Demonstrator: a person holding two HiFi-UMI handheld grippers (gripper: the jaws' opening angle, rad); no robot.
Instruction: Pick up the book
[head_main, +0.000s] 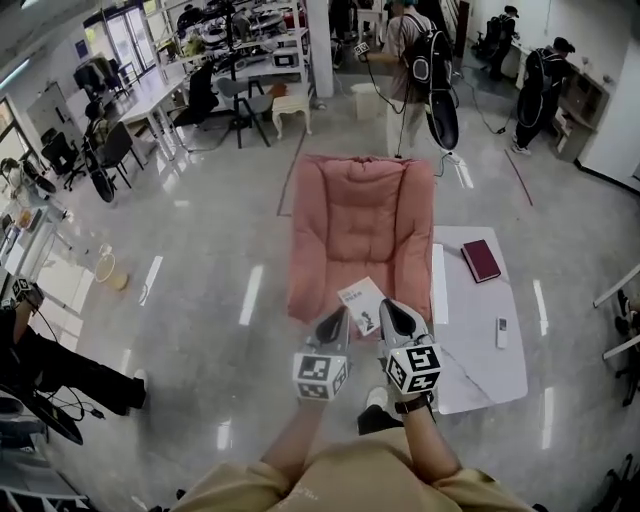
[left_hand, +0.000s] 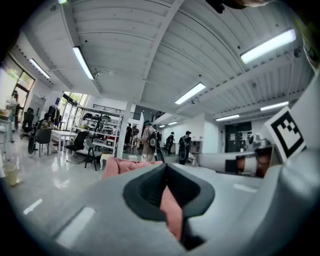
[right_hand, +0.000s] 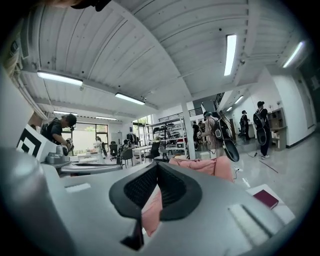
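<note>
Hanging side by side over the front edge of the pink armchair (head_main: 360, 215), the left tongs (head_main: 330, 325) and the right tongs (head_main: 398, 318) are both pressing their jaws together, with nothing between them. A pale book (head_main: 361, 305) is lying at the front edge of the armchair seat, between the two tips; whether they are touching it, I cannot tell. A dark red book (head_main: 481, 260) is lying near the far edge of the white tabletop (head_main: 480, 375), and a small remote (head_main: 502, 332) is resting near its right edge.
</note>
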